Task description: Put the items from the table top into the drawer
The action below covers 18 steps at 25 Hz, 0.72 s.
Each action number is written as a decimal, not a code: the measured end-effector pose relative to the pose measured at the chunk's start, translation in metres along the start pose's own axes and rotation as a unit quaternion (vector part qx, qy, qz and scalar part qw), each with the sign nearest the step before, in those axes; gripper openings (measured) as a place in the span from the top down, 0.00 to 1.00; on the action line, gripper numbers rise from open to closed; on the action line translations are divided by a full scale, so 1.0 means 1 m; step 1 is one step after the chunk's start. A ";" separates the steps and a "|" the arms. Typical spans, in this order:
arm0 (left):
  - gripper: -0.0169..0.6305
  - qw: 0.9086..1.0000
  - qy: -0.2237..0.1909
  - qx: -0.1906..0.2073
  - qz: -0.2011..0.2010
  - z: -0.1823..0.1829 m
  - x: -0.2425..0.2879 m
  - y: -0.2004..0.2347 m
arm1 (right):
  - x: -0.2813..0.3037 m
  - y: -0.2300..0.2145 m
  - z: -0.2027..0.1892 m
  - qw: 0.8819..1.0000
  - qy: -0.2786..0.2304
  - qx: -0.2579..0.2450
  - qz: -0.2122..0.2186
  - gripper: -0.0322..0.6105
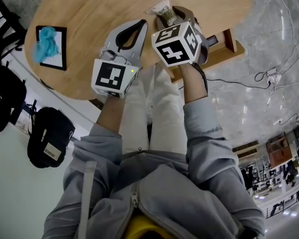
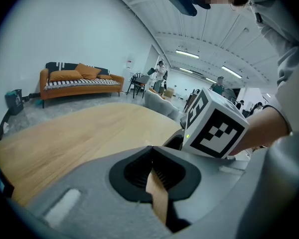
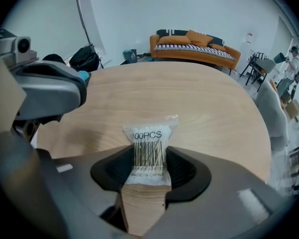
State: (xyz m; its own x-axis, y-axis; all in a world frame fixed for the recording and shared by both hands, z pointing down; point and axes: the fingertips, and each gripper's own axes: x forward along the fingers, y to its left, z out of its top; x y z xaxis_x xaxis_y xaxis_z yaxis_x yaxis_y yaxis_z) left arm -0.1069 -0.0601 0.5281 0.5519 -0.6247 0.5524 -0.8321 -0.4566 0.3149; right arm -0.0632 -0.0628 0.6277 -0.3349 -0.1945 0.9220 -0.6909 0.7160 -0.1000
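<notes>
right claw [image 3: 148,152] tight on the clear barcoded packet [image 3: 150,133], packet squarely between its pads, on the wooden table [image 3: 189,98]

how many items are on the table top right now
2: a clear packet between the jaws of the right gripper, a blue bundle on a black-edged card by the left edge. Grippers may hide more.

A packet [image 3: 149,133] is lying on the table [image 1: 89,14] close to its near edge, sitting between the jaws of the right gripper [image 3: 148,147]. Just beside it, a drawer [image 1: 224,46] is sticking out from under that edge. The left gripper [image 1: 139,26] is pointing across the table, left of the packet. A tray [image 1: 57,59] is resting at the table's left edge, carrying a cloth [image 1: 46,43]. Two bags [image 1: 50,138] are sitting on the floor [image 1: 10,183] left of the table.
</notes>
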 end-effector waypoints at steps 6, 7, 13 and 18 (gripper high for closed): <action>0.97 1.000 0.000 0.007 -0.007 0.001 -0.002 -0.006 | -0.016 -0.010 0.014 0.999 -0.029 0.009 -0.022 0.66; 0.97 1.000 -0.001 0.008 -0.008 0.001 -0.002 -0.007 | -0.022 -0.012 0.016 0.999 -0.035 0.008 -0.027 0.66; 0.97 1.000 -0.011 0.020 -0.018 0.008 -0.008 -0.018 | -0.061 -0.017 0.024 0.995 -0.078 0.025 -0.061 0.66; 0.97 0.999 -0.020 0.034 -0.031 0.012 -0.009 -0.031 | -0.091 -0.019 0.014 0.990 -0.103 0.047 -0.089 0.66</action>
State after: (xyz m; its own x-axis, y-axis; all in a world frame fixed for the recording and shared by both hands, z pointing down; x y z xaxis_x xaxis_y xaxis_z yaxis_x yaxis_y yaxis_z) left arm -0.0854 -0.0479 0.5042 0.6053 -0.6184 0.5012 -0.7912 -0.5364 0.2938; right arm -0.0284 -0.0679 0.5404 -0.3188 -0.4519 0.8332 -0.8038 0.5947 0.0150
